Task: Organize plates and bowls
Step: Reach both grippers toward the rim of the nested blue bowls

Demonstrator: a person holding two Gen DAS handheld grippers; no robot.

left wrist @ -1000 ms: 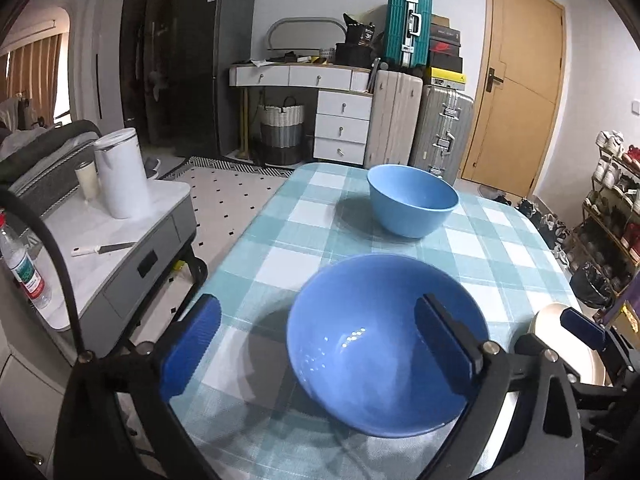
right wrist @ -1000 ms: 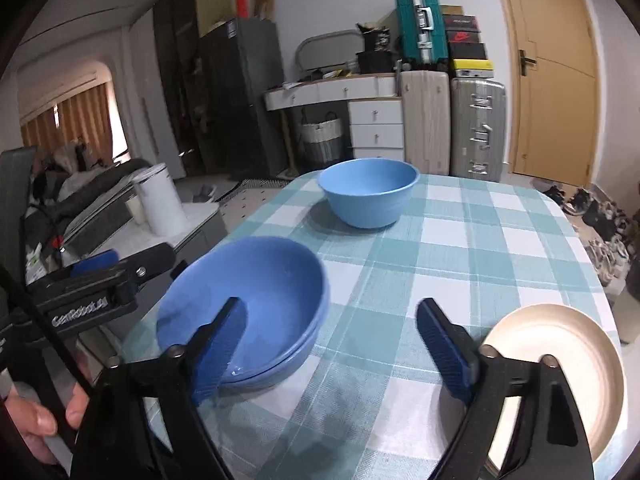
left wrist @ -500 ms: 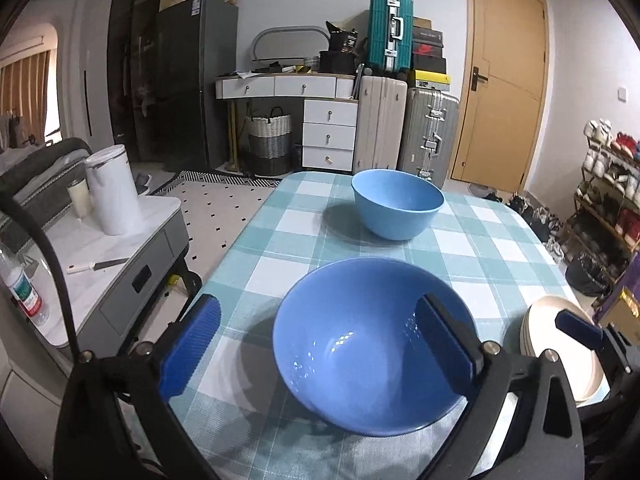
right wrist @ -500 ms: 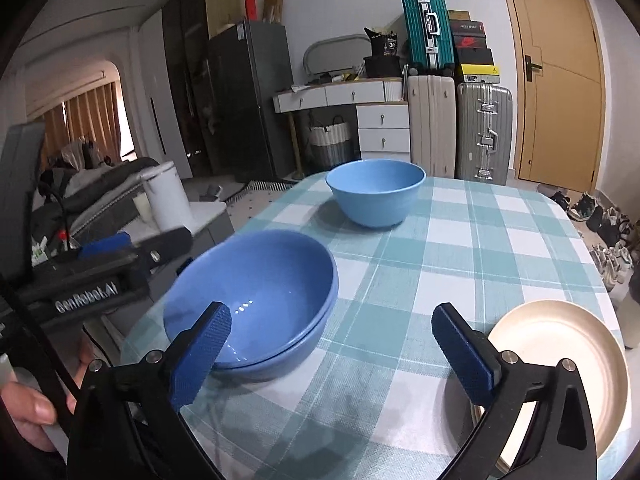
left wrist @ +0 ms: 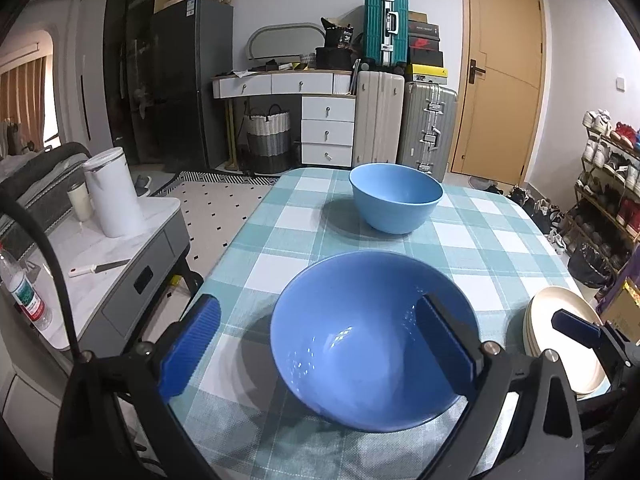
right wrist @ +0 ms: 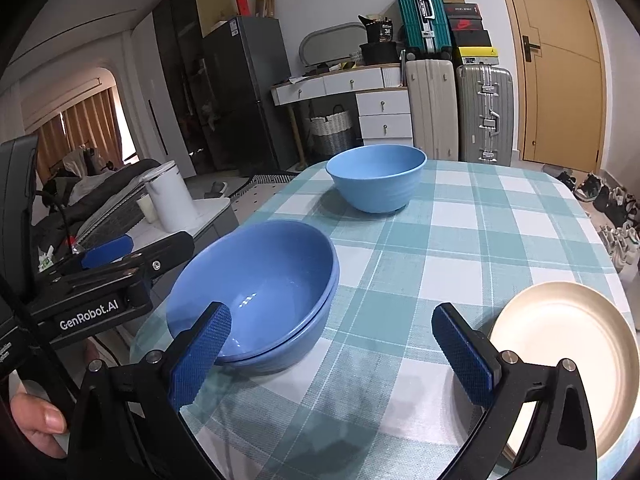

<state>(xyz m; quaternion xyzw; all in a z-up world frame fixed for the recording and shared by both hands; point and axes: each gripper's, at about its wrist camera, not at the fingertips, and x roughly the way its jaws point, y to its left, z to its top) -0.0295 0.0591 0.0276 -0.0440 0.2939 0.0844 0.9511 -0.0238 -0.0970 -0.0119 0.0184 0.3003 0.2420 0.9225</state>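
Note:
Two wide blue bowls (right wrist: 256, 292) sit nested at the near left of the checked table (right wrist: 460, 240). A deeper light-blue bowl (right wrist: 376, 180) stands alone further back. Cream plates (right wrist: 568, 356) are stacked at the near right edge. My right gripper (right wrist: 332, 352) is open over bare cloth between the bowl stack and the plates, holding nothing. My left gripper (left wrist: 320, 340) is open around the nested bowls (left wrist: 372, 340). Its right finger hangs over the bowl's inside and its left finger stands clear of the rim. In the left wrist view the light-blue bowl (left wrist: 396, 200) and the plates (left wrist: 560, 340) also show.
A grey side cart (left wrist: 120, 264) with a white kettle (left wrist: 112, 192), a knife and a bottle stands left of the table. A shoe rack (left wrist: 612, 184) lines the right wall. Suitcases and drawers stand beyond the table's far edge. A hand (right wrist: 40, 420) holds the left gripper.
My right gripper's jaws spread wider, and its left pad drew back from the rim of the nested bowls. The left gripper and the dishes have barely shifted.

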